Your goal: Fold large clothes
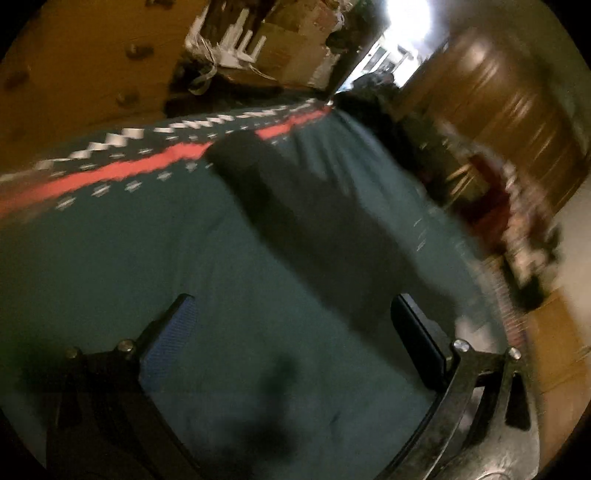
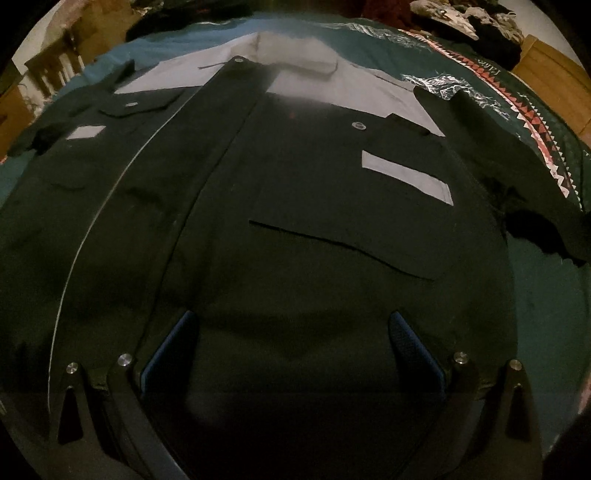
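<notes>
A large black jacket (image 2: 295,206) with a grey yoke, grey patches and snap buttons lies flat, front up, on a dark green blanket (image 2: 535,295). Its collar points away from me and its right sleeve (image 2: 517,155) spreads out to the right. My right gripper (image 2: 291,325) is open and empty, low over the jacket's lower front. My left gripper (image 1: 295,314) is open and empty, over the bare green blanket (image 1: 147,240); this view is blurred. A dark shape (image 1: 314,206) lies across the blanket ahead of it; I cannot tell whether it is cloth or shadow.
The blanket has a red and white patterned border (image 1: 147,162), also in the right wrist view (image 2: 532,125). A pile of other clothes (image 2: 472,18) lies at the far right. Wooden furniture (image 1: 517,110) and cluttered boxes (image 1: 266,40) stand beyond the bed.
</notes>
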`<action>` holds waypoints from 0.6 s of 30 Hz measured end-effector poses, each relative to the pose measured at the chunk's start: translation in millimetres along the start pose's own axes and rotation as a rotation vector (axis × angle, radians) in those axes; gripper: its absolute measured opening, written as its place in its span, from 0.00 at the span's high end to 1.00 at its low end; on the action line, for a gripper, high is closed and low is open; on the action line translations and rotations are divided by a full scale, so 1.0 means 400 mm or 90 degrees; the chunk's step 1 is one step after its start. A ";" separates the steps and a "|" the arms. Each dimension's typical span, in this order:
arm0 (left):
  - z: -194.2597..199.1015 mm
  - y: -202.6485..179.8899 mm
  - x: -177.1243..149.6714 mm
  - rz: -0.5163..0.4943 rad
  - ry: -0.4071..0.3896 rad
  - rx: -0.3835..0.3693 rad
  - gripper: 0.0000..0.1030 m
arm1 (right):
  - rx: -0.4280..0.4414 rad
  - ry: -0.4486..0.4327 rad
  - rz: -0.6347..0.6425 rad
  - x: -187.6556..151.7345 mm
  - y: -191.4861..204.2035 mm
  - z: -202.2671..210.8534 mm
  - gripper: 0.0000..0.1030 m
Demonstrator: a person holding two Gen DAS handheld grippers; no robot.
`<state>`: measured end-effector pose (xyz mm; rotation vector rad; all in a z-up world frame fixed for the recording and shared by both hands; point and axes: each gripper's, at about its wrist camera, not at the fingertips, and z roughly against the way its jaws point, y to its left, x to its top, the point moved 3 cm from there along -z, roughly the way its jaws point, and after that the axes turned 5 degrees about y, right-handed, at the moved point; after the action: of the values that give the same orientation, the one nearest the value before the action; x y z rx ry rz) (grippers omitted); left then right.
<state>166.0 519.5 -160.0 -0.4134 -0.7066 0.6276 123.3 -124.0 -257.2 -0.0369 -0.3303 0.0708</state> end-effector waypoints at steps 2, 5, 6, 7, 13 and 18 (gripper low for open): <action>-0.047 0.020 0.032 0.022 0.028 -0.013 0.01 | -0.005 0.003 -0.007 0.012 0.004 -0.002 0.00; -0.125 0.068 0.067 0.067 0.069 -0.032 0.02 | -0.013 -0.002 -0.021 0.001 0.020 0.008 0.00; -0.133 0.078 0.070 0.075 0.070 -0.034 0.02 | -0.015 -0.004 -0.023 -0.002 0.022 0.008 0.00; -0.134 0.080 0.073 0.074 0.069 -0.034 0.02 | -0.017 -0.006 -0.025 0.001 0.022 0.007 0.00; -0.167 0.072 0.119 0.052 0.065 -0.003 0.02 | -0.015 -0.004 -0.025 -0.001 0.023 0.009 0.00; -0.200 0.077 0.168 0.046 0.039 0.035 0.57 | -0.019 -0.010 -0.031 -0.002 0.024 0.008 0.00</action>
<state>250.2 575.0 -200.9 -0.4069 -0.6174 0.6976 120.9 -114.6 -254.8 -0.0583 -0.3474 0.0175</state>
